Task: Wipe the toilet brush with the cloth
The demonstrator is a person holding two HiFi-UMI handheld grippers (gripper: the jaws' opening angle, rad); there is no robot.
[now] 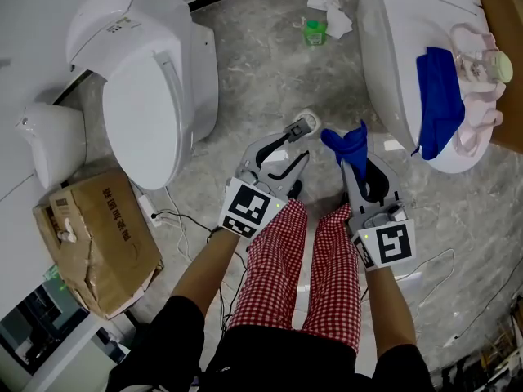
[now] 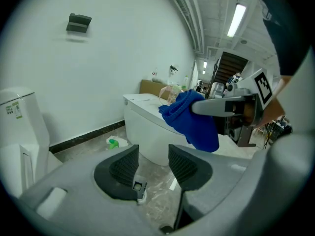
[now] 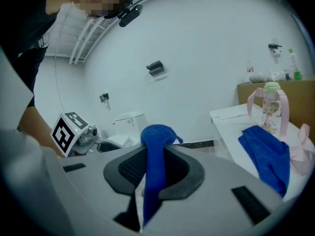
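My right gripper [image 1: 353,160] is shut on a blue cloth [image 1: 345,144], which bunches above its tips and hangs down between the jaws [image 3: 155,149]. To its left, my left gripper [image 1: 298,144] is open with nothing between its jaws, as the left gripper view [image 2: 153,159] shows. Both are held over the person's knees in red checked trousers. The left gripper view also has the cloth [image 2: 197,124] close by at the right. A small white and grey round thing [image 1: 304,123] lies on the floor just past the left tips. I cannot make out a toilet brush for certain.
A white toilet [image 1: 147,96] stands at the left, another [image 1: 392,47] at the right with a second blue cloth [image 1: 437,96] and a pink-handled bottle [image 1: 482,64] on it. There is a green bottle [image 1: 315,29] on the floor beyond. A cardboard box [image 1: 102,239] and cables [image 1: 176,219] lie at the left.
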